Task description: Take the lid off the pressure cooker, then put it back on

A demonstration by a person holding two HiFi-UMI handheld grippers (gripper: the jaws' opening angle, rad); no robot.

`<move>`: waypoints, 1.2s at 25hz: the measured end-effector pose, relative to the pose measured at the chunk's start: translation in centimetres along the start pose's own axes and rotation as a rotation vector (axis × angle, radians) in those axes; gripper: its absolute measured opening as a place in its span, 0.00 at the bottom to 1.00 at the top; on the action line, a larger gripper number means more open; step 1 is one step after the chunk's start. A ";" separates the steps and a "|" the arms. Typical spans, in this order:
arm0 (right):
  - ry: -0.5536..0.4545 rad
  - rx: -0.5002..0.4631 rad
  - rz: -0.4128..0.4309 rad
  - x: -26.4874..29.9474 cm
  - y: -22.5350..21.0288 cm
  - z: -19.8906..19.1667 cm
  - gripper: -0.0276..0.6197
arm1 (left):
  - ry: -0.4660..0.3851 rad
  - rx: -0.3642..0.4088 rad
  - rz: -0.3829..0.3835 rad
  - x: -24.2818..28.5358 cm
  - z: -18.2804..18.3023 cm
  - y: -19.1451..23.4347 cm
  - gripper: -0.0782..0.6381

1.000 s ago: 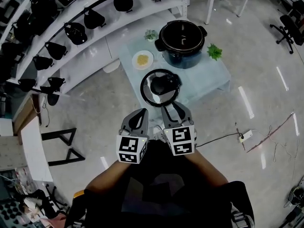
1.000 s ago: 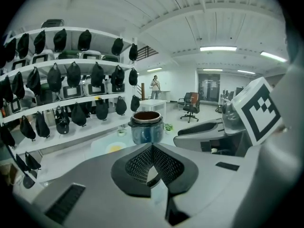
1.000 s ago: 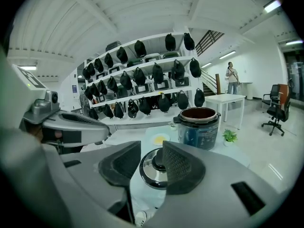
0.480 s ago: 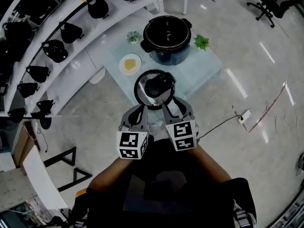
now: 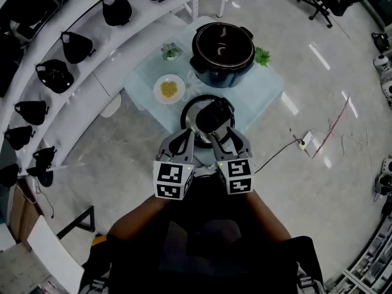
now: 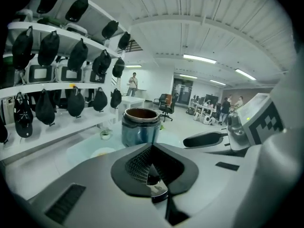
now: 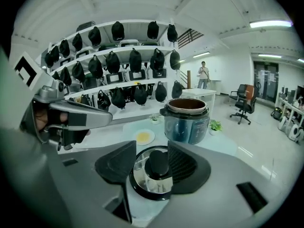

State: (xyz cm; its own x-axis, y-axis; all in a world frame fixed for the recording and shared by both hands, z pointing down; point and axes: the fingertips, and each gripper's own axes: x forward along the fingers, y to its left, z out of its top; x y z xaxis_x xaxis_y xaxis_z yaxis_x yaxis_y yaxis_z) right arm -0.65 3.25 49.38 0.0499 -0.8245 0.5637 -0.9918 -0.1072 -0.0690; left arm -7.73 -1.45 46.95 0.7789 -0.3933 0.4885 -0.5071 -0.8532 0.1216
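My right gripper (image 7: 152,147) is spreading its jaws either side of the lid's rounded black knob (image 7: 157,164), and its ribbed pads are clear of it. My left gripper (image 6: 152,148) has its jaws pressed together, empty. The lid (image 5: 193,124), mirror-bright steel with a dark rim, lies flat at the glass table's (image 5: 260,94) near edge, knob up for grabbing. The round pressure cooker (image 5: 222,48) stands open by the far edge.

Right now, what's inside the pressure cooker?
Head view looks into the open pressure cooker: a dark interior with a few glints, no contents visible. Its lid lies on the table in front. Both gripper views show only the rim; the bottom is hidden there.
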 end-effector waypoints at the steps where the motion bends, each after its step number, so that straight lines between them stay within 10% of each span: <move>1: 0.000 0.005 -0.016 0.4 0.1 0.1 0.38 | 0.003 0.000 -0.016 0.1 -0.1 0.4 0.12; 11: 0.067 0.001 -0.060 4.7 0.3 -1.1 0.44 | 0.081 -0.002 -0.085 2.5 -2.4 3.6 0.12; 30: 0.248 -0.103 0.131 15.5 -2.1 -7.4 0.50 | 0.222 -0.067 0.027 10.4 -6.2 7.2 0.12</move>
State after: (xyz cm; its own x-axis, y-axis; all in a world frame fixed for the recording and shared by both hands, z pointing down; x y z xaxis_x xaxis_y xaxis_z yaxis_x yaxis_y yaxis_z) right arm 1.37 -5.23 64.36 -0.0969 -0.6654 0.7401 -0.9953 0.0583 -0.0779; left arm -5.52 -9.55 58.26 0.6680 -0.3247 0.6695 -0.5558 -0.8160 0.1589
